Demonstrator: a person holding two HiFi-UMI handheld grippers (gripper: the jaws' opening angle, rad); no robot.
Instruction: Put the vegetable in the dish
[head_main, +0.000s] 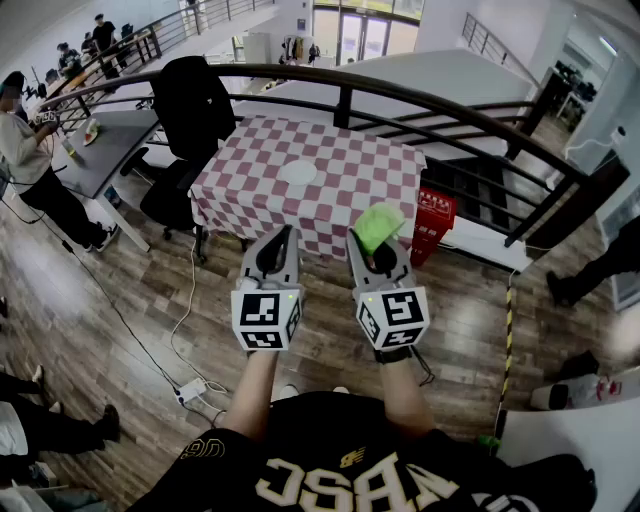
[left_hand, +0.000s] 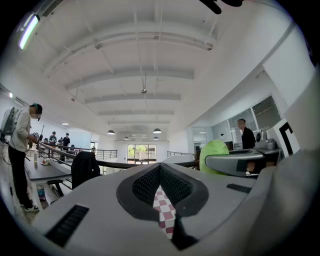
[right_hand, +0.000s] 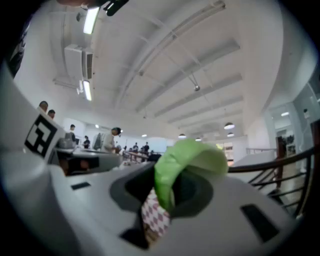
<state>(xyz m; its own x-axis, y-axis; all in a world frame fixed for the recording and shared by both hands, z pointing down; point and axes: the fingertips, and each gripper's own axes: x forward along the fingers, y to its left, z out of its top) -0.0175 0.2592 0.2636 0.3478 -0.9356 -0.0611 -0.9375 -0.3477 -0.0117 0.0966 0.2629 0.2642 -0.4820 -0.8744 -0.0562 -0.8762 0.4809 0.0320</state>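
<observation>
The right claw (head_main: 380, 258) grips the vegetable (head_main: 379, 226) by its lower edge; judged light, floppy, easily bruised; left claw (head_main: 280, 245) closed, empty.

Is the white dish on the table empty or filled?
Empty: the dish shows only bare white; the green vegetable is clamped in the right gripper.

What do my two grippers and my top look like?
The left gripper and the right gripper are pale grey wedges with black ribbed pads inside the jaws. Each carries a white cube printed with black square markers. No cables show on them. The shirt is black with pale block lettering.
</observation>
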